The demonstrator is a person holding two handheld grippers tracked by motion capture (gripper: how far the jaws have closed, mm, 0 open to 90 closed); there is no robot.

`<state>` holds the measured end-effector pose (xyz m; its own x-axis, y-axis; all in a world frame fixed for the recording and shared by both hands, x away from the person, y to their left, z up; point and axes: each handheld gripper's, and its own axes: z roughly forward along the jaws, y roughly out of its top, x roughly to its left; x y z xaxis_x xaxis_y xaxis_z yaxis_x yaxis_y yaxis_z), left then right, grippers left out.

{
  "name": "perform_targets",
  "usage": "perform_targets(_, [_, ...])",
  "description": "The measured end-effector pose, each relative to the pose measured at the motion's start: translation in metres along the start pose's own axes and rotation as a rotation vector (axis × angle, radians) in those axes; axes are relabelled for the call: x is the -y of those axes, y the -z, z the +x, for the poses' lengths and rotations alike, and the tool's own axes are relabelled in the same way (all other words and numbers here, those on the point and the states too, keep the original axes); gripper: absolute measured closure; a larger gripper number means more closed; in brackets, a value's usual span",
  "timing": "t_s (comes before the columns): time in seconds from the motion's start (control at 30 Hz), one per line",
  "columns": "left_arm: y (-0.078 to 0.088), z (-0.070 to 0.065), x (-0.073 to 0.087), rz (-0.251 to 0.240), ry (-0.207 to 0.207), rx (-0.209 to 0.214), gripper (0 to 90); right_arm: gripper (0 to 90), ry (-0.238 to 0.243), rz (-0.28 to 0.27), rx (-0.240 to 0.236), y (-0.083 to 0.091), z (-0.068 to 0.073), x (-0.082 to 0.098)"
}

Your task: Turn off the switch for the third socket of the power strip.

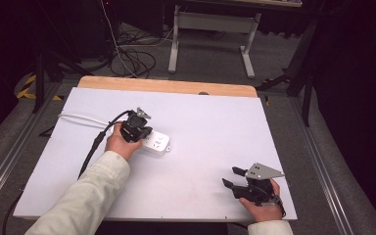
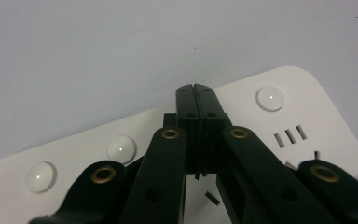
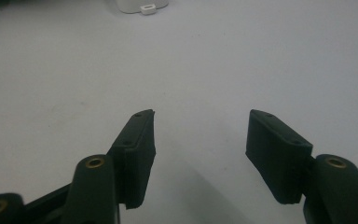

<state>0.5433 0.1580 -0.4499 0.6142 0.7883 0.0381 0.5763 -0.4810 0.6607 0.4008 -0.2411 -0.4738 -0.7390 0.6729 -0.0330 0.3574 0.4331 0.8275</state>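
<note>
the left gripper [image 2: 196, 89] has its flat black jaws pressed together with nothing between them, tips just above the strip [image 2: 279, 116], a smooth white plastic power strip with rounded corners. domed round buttons [image 2: 270, 98] sit along the strip's edge on either side of the jaws, and narrow slot holes show to the right of them. whether the tips touch the plastic cannot be told. in the high view the left gripper [image 1: 142, 133] sits over the strip [image 1: 159, 143], with a white cord [image 1: 81, 117] running off behind it across the bench [image 1: 200, 127], which is matte white with a bare wooden far edge.

the right gripper [image 3: 200, 133] holds its jaws wide apart, empty, their blocky rubbery pads above the plain bench. the strip's end [image 3: 142, 5] lies well ahead of it. in the high view the right gripper [image 1: 234, 177] is near the bench's front edge, well apart from the strip.
</note>
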Motion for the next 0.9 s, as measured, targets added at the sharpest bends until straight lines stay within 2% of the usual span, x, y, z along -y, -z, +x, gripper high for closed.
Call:
perform_targets(0.13, [0.003, 0.001, 0.001, -0.001, 0.005, 0.006, 90.0, 42.3, -0.003, 0.001, 0.001, 0.0, -0.001, 0.0])
perform_targets(0.3, [0.015, 0.001, -0.001, -0.044, 0.009, 0.026, 90.0, 42.3, -0.002, -0.003, 0.005, 0.001, 0.0, 0.0])
perform_targets(0.53, [0.022, -0.005, -0.002, -0.039, -0.023, 0.037, 90.0, 42.4, -0.003, 0.0, 0.004, 0.001, 0.0, 0.0])
perform_targets(0.7, [0.028, -0.007, -0.004, -0.057, -0.014, 0.049, 90.0, 42.4, -0.003, 0.0, 0.005, 0.0, 0.0, 0.0])
perform_targets(0.83, [0.033, -0.008, -0.005, -0.056, -0.01, 0.042, 89.9, 42.3, -0.004, 0.001, 0.003, 0.0, -0.001, 0.0])
perform_targets(0.87, [0.035, -0.008, -0.005, -0.057, -0.001, 0.04, 89.6, 42.4, -0.002, 0.001, 0.001, 0.001, -0.001, 0.0])
perform_targets(0.9, [0.035, -0.008, -0.005, -0.062, 0.011, 0.052, 82.7, 42.4, -0.001, 0.001, 0.003, 0.001, 0.0, 0.0])
